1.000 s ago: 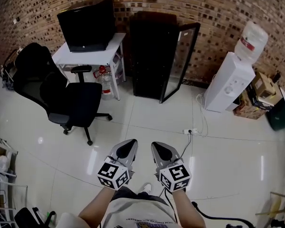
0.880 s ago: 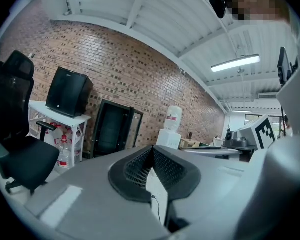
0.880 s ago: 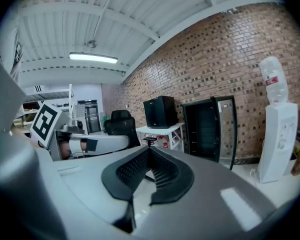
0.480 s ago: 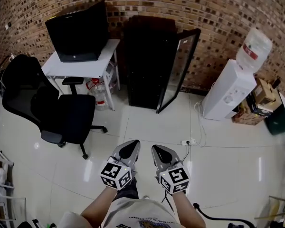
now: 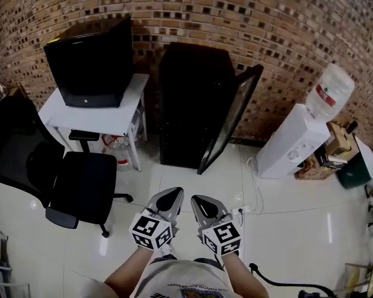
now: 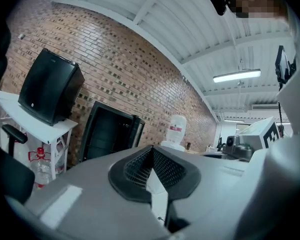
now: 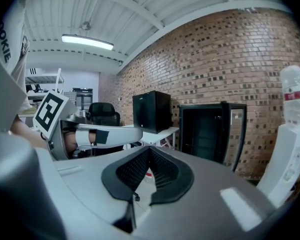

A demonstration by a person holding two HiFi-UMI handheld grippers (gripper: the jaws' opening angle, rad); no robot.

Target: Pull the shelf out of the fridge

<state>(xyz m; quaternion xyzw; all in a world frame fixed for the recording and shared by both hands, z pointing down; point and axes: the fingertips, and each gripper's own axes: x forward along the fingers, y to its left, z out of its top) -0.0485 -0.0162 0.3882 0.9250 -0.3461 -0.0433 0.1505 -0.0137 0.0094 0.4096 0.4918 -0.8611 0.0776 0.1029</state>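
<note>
Approach toward fridge (image 5: 188, 104) with left gripper (image 5: 169, 195) and right gripper (image 5: 202, 201) closed on nothing; open both, level, before reaching shelf.

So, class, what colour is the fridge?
The fridge is black, clearest in the head view.

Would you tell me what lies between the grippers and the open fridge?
Only bare floor separates the left gripper and right gripper from the fridge, as the head view shows.

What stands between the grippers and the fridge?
Nothing visible: only bare floor lies between the left gripper, right gripper and fridge; its door stands open. The office chair sits off to the left.
</note>
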